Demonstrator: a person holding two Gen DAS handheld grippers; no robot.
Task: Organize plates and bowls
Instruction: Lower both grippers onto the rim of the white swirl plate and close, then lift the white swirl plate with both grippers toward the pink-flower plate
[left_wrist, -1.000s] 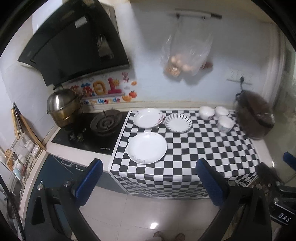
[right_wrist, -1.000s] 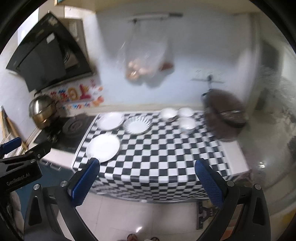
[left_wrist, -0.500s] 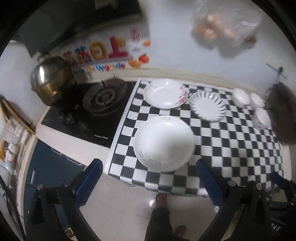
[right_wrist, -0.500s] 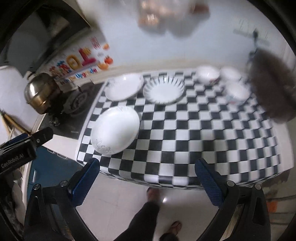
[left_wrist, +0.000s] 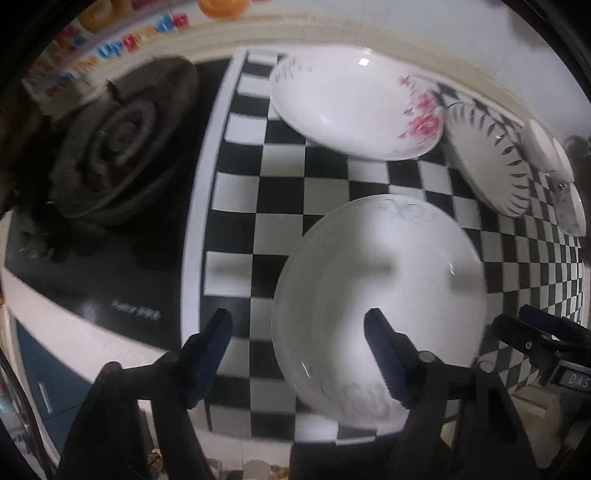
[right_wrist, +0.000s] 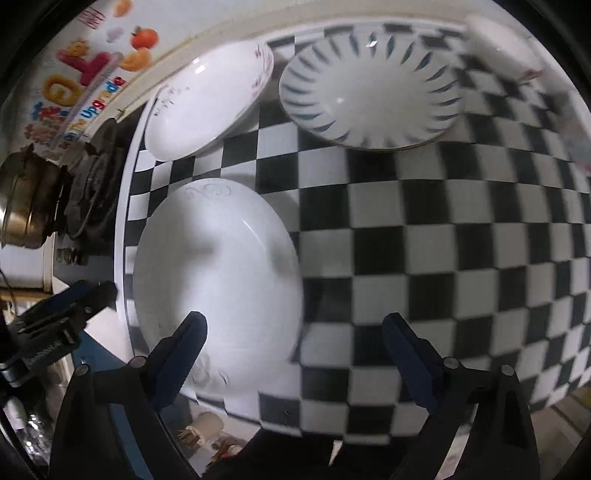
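Note:
A large white plate (left_wrist: 380, 280) (right_wrist: 218, 266) lies near the front left of the checkered counter (left_wrist: 255, 184) (right_wrist: 461, 251). My left gripper (left_wrist: 299, 328) points down over its left rim, which lies between the closing jaws; neither pad visibly presses on it. My right gripper (right_wrist: 295, 328) straddles the plate's right rim, its jaws also closing without touching. Behind lie a floral plate (left_wrist: 354, 107) (right_wrist: 210, 103) and a blue-striped plate (left_wrist: 487, 166) (right_wrist: 369, 92). Small white bowls (left_wrist: 543, 147) (right_wrist: 498, 44) sit at the far right.
A gas burner (left_wrist: 122, 147) on a black hob lies left of the checkered cloth, with a metal pot (right_wrist: 26, 206) beyond it. The counter's front edge runs just under both grippers. A wall with colourful stickers (right_wrist: 85, 74) closes the back.
Both grippers have dropped from well above the floor to just over the front white plate, tilting to point down. Their jaws have narrowed, the left more than the right.

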